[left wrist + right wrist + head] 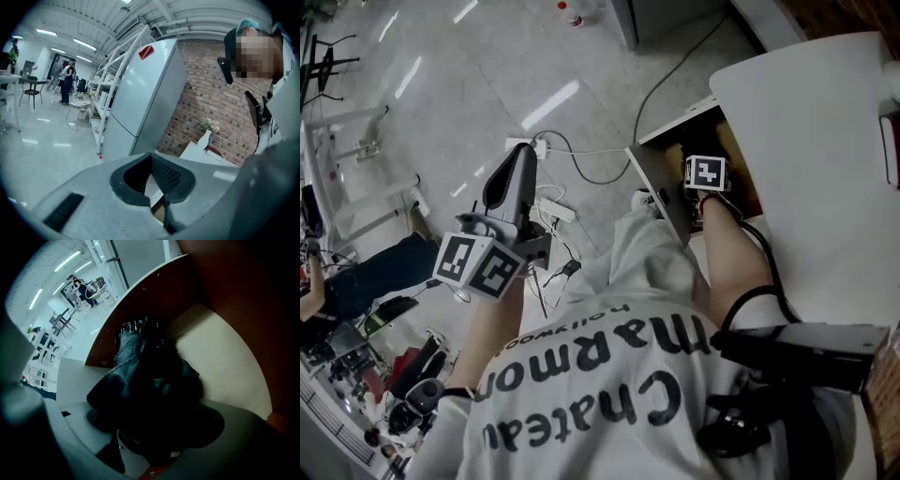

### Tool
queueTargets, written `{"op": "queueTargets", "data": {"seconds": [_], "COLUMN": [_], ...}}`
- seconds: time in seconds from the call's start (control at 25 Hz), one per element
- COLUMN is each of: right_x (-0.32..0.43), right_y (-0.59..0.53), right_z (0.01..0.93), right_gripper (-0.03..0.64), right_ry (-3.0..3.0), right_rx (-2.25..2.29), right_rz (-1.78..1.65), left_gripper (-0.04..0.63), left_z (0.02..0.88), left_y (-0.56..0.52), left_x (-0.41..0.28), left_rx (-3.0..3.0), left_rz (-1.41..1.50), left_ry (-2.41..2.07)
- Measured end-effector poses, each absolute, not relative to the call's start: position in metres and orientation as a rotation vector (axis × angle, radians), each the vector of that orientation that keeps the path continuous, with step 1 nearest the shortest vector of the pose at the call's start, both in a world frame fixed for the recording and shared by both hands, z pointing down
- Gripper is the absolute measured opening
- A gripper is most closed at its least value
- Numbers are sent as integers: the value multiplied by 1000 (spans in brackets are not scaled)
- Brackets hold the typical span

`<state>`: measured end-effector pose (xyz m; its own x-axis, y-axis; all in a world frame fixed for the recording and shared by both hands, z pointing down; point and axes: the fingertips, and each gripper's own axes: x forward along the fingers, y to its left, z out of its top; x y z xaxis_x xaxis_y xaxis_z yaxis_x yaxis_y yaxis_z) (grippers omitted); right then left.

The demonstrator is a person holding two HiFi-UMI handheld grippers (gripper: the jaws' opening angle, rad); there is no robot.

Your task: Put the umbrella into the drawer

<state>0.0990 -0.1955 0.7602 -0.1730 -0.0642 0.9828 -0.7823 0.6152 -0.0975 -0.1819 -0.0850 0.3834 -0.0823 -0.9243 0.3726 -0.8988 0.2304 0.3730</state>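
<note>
Shirt [609, 375] print "Marmon" (upside down); umbrella [145, 376] in drawer [220, 362].

One umbrella [149, 369]; one drawer [660, 193]; two grippers: left gripper [151, 161], right gripper [154, 422].

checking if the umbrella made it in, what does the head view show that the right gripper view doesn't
Only the head view: the left tool held over the floor, jaws together and empty, the white power strip on the floor, and the person's printed shirt.
Only the right gripper view: the dark folded umbrella lying on the drawer's pale bottom, between the right tool's wide jaws.
Both: the open drawer, with the right tool reaching down into it.
</note>
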Motion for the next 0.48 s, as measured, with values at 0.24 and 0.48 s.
{"op": "queueTargets", "data": {"seconds": [0.24, 0.48], "right_x": [90, 65], "right_y": [-203, -188], "right_z": [731, 684], "right_gripper": [319, 318], "right_ry": [-1697, -1863], "right_rx": [699, 657], "right_rz": [709, 717], "left_gripper": [15, 15], "left_z": [355, 309], "left_y": [-84, -79], "left_x": [-185, -181], "left_rx": [1720, 1827], "left_rz": [-107, -161], "left_ry": [-2045, -2098]}}
